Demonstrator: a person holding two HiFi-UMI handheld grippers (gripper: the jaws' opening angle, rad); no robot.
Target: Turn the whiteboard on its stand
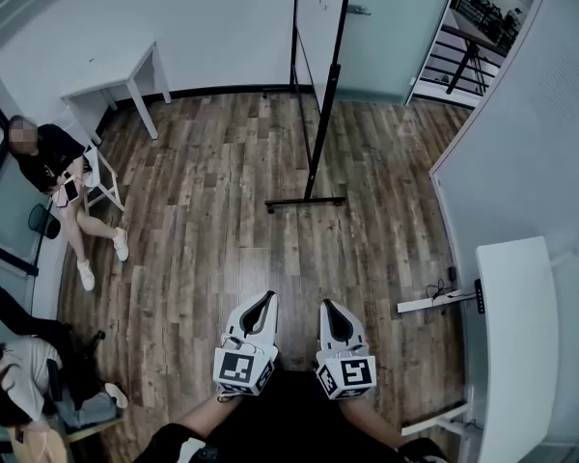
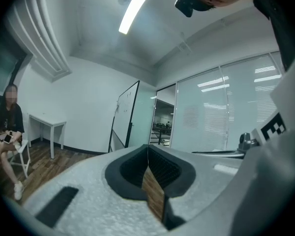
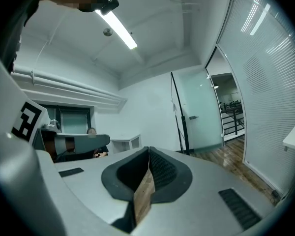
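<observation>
Clearly, step: approach; we judge the whiteboard (image 1: pixel 317 13) not yet touched.
Whiteboard: at the far edge of the plank floor (image 1: pixel 222 210), beside the frosted glass door (image 1: pixel 386 37), well apart from us and seen edge-on.
Left gripper (image 1: pixel 266 299): jaws pressed together, empty.
Right gripper (image 1: pixel 327 307): jaws pressed together, empty.
Next: we likely need to close in, part the jaws and take the thin frame.
Materials: smooth white panel; slim black metal stand (image 1: pixel 320 133) with a flat foot bar; ribbed dark pads (image 2: pixel 162 168).

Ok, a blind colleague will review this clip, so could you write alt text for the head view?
The left gripper and right gripper, jaws shut and empty, point across a wood floor toward a whiteboard on its stand some way ahead. Two people sit at the left; a white table is at the right.
</observation>
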